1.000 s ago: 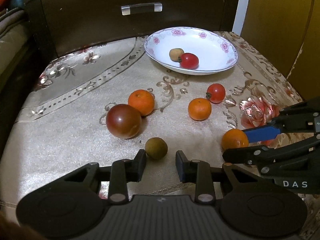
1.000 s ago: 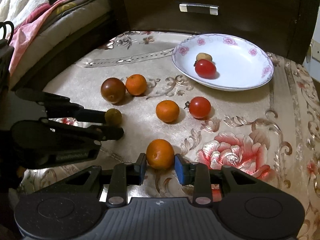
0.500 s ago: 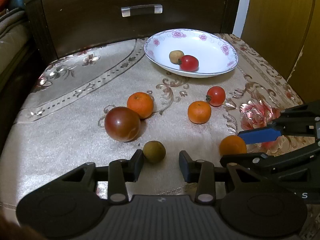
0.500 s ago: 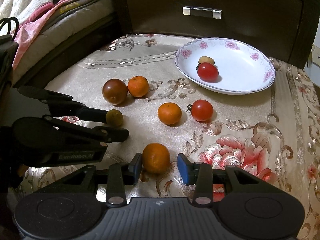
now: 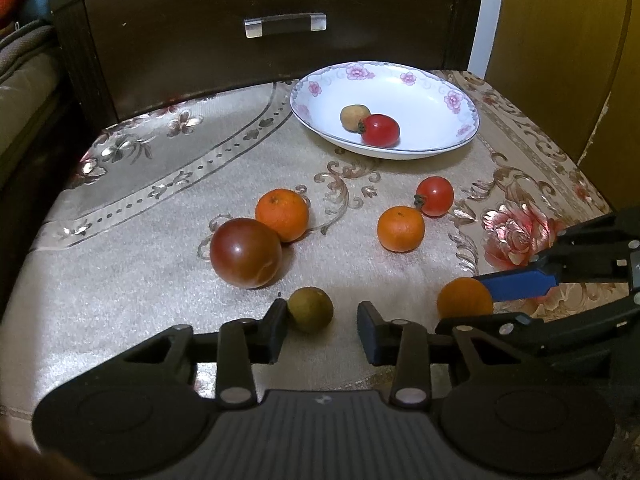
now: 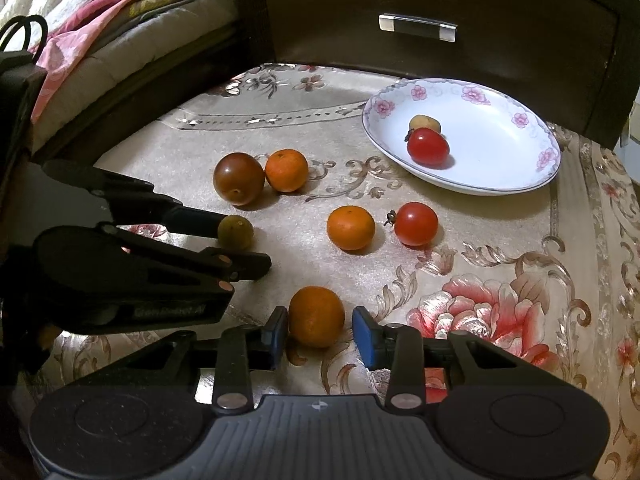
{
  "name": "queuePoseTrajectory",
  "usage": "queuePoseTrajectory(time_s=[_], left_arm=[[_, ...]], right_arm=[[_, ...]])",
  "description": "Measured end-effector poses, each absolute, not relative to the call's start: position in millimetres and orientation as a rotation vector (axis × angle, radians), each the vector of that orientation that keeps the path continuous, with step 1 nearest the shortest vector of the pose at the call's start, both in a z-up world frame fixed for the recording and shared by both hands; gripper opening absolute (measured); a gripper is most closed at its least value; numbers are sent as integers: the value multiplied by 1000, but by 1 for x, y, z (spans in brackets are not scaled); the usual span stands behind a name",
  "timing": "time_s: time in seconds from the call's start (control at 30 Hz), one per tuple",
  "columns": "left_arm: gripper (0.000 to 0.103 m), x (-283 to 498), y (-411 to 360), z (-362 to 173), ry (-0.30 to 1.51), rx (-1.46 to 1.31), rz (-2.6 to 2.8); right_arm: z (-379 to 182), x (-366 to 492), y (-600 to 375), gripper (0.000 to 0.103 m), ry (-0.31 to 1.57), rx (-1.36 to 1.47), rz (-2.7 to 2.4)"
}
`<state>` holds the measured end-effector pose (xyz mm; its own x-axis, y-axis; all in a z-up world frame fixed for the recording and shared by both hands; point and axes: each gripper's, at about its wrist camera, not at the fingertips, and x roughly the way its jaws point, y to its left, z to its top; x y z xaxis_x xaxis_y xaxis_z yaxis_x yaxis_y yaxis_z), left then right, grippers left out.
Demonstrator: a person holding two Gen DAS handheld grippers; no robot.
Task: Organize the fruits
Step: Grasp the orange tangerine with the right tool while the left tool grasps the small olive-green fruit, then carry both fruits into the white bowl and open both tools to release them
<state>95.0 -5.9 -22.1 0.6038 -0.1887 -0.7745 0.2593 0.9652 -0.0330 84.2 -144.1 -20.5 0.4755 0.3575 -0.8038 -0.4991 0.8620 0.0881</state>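
**Fruit scattered on a floral cloth, both grippers low over the near edge**

Dark wood with a drawer handle (image 5: 285,25) backs a surface (image 5: 120,300) covered by a beige cloth patterned with scrolls and roses. At its far right corner sits a white floral plate (image 5: 436,92) holding a red tomato (image 5: 380,131) and, touching it from behind, a small tan fruit (image 5: 354,117).

Out on the cloth, mid-surface, a large dark tomato (image 5: 245,252) touches an orange (image 5: 282,220). To the right lies a second orange (image 5: 401,229), with a small red tomato (image 5: 435,196) just beside it.

Near the front edge, the left gripper (image 5: 322,326) straddles a small olive-green fruit (image 5: 310,309). Its fingers (image 5: 276,330) are drawing together: the left one touches the fruit while a gap remains on the right, so nothing is pinched. The right wrist view shows this same fruit (image 6: 235,232) between the two black fingers.

Further right along the front edge, the right gripper (image 6: 320,338) brackets a third orange (image 6: 316,316). Its blue-padded fingers (image 6: 363,338) are closing; the left pad is at the orange's skin, and a narrow gap shows at the right pad, so the grip is not complete. The orange rests on the cloth.

A bed with pink and white bedding (image 6: 80,20) lies beyond the left edge.
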Motion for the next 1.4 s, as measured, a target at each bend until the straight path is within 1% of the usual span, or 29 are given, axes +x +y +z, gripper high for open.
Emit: queuePoseTrajectory(time_s=[0.27, 0.73, 0.83, 1.4], left_arm=[[36, 96, -7, -21, 882, 81, -278], [36, 95, -9, -22, 873, 109, -281], [33, 95, -10, -22, 875, 105, -283], [33, 90, -19, -14, 864, 97, -323]], right_arm=[[-19, 84, -146, 23, 953, -151, 532], [-18, 85, -147, 24, 955, -147, 526], [-18, 85, -148, 23, 959, -136, 523], [-8, 88, -154, 23, 931, -98, 494]])
